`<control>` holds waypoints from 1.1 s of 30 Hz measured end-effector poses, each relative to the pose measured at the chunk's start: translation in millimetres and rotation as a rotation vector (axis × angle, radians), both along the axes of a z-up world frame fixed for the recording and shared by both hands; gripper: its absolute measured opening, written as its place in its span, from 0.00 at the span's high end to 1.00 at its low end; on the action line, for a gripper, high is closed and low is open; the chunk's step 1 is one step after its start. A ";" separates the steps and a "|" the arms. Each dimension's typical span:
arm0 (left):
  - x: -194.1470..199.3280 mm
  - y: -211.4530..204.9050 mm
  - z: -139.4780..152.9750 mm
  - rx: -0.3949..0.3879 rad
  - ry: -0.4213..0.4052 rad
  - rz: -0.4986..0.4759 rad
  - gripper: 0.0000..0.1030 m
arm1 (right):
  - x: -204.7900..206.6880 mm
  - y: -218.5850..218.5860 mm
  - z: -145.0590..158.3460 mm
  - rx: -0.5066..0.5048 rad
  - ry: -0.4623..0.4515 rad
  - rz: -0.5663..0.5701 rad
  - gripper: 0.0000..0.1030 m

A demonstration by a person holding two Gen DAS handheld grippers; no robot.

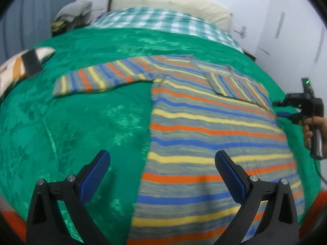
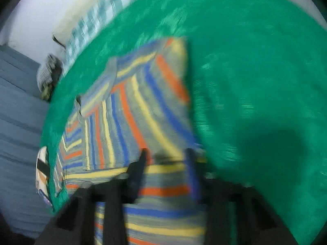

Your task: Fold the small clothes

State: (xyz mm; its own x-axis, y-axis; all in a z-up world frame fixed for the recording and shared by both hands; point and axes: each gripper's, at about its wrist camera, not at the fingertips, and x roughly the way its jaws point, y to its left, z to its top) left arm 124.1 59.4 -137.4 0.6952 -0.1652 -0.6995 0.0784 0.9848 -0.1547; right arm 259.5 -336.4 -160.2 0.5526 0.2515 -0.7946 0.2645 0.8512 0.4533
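A striped shirt (image 1: pixel 214 122) lies flat on the green bed cover (image 1: pixel 81 112). The left gripper (image 1: pixel 162 175) hovers wide open above the shirt's edge. The right gripper (image 2: pixel 166 163) is parted over the shirt, clamping nothing.

Bed w/ green cover (image 1: pixel 81 118): striped sweater (image 1: pixel 204 126) laid flat, patterned cushion (image 1: pixel 22 65) at edge, checked blanket (image 1: pixel 159 22) nr headboard.

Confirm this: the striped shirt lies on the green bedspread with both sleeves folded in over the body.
Not quite. Only one sleeve is folded over the body of the striped shirt; the other sleeve lies spread out flat on the green bedspread. The left wrist view shows it.
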 end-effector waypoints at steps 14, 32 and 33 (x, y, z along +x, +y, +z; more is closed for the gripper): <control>-27.0 -75.2 -22.7 0.110 0.020 -0.200 0.01 | -251.8 68.4 5.7 -0.206 -0.217 0.150 0.27; -29.2 -83.5 -47.7 0.176 0.100 -0.244 0.00 | -231.2 106.9 -47.7 -0.453 -0.128 0.301 0.00; -28.6 -83.3 -48.3 0.174 0.101 -0.244 0.00 | -231.9 106.3 -47.8 -0.452 -0.130 0.307 0.00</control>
State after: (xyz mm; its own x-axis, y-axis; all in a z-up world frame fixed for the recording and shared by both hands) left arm 95.5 -23.9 -185.8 0.5754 -0.1901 -0.7955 0.3084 0.9512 -0.0042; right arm 27.5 -230.1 -208.0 0.6081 0.0661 -0.7911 -0.0592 0.9975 0.0379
